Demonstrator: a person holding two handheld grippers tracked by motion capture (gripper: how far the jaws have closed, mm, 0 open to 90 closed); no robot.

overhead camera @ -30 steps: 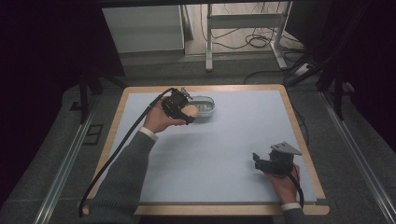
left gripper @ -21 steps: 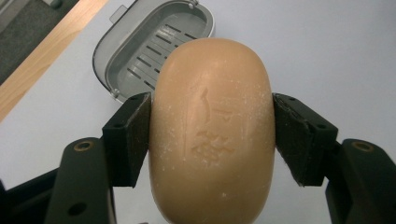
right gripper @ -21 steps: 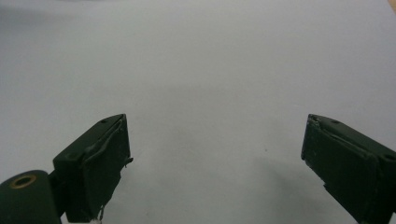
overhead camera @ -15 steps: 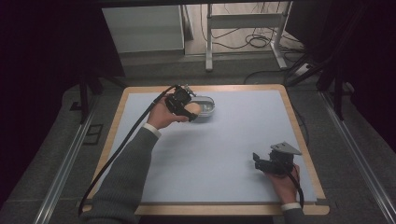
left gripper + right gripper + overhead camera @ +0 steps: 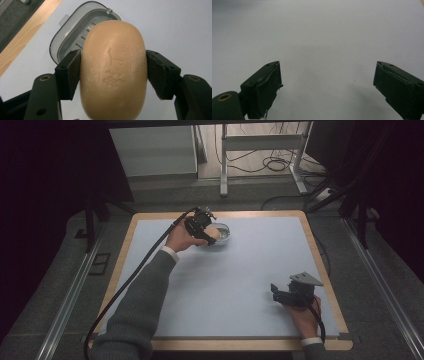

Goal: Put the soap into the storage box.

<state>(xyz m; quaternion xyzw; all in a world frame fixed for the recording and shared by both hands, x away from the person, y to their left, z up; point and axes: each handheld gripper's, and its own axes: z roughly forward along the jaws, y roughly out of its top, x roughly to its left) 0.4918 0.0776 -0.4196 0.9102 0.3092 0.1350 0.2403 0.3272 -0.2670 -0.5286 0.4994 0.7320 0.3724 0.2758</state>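
Note:
A tan oval bar of soap (image 5: pixel 113 67) is clamped between the two jaws of my left gripper (image 5: pixel 113 72), which is shut on it. Beyond the soap lies a grey soap dish (image 5: pixel 75 35) with a ribbed floor, on the pale blue mat. In the high view the left gripper (image 5: pixel 206 231) hovers over the near edge of the soap dish (image 5: pixel 223 233) at the back of the table. My right gripper (image 5: pixel 276 292) rests low near the front right, and its jaws stand wide open (image 5: pixel 327 87) over bare mat with nothing between them.
The pale blue mat (image 5: pixel 240 270) covers a wooden-edged table (image 5: pixel 122 250). A black cable (image 5: pixel 135 270) trails from the left gripper along the sleeve. Metal rails (image 5: pixel 70 290) run along both sides of the table, and a metal frame with cables (image 5: pixel 270 150) stands beyond it.
My left gripper has moved a little farther toward the back with the soap, closer over the dish. The right gripper has stayed where it was.

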